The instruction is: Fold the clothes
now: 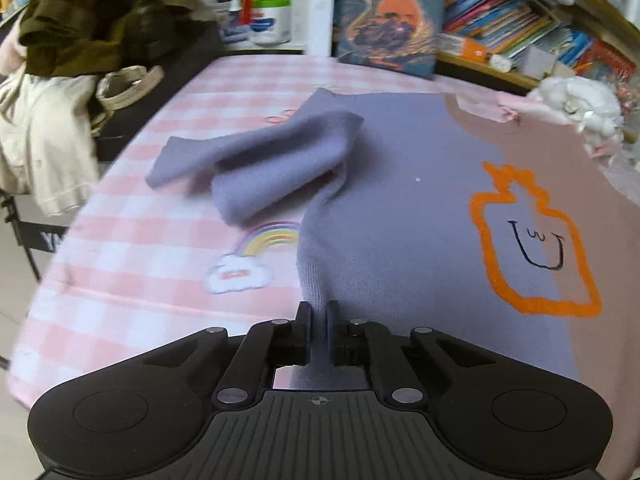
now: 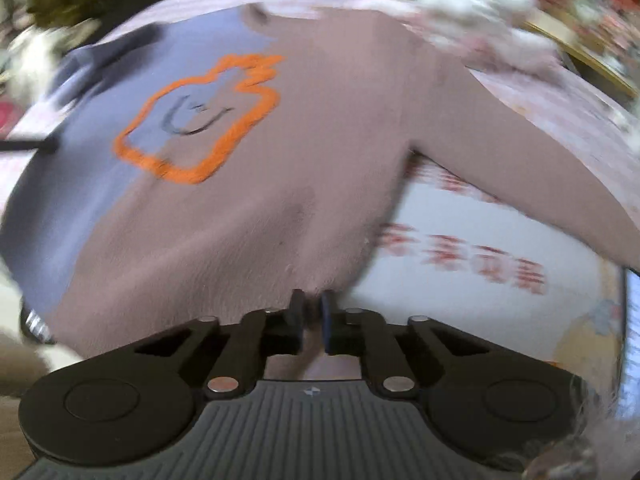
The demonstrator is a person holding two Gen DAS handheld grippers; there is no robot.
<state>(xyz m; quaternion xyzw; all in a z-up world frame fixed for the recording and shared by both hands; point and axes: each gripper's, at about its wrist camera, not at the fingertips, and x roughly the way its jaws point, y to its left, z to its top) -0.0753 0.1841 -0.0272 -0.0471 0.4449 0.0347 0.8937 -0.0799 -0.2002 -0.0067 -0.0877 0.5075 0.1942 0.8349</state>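
A two-tone sweater point(image 1: 400, 208), lavender on one half and dusty pink on the other, lies spread on the pink checked cloth point(image 1: 132, 240). It has an orange outlined figure point(image 1: 532, 240) on the chest. Its lavender sleeve point(image 1: 256, 152) lies crumpled at the left. My left gripper point(image 1: 319, 312) is shut on the sweater's lavender hem. In the right wrist view my right gripper point(image 2: 313, 304) is shut on the pink hem of the sweater point(image 2: 280, 160); the pink sleeve point(image 2: 520, 152) stretches to the right. That view is blurred.
A heap of olive and cream clothes point(image 1: 72, 40) hangs at the far left. A large book point(image 1: 392, 16) stands at the back of the table, with bookshelves point(image 1: 520, 20) behind. A white fluffy item point(image 1: 576, 104) lies at the far right edge.
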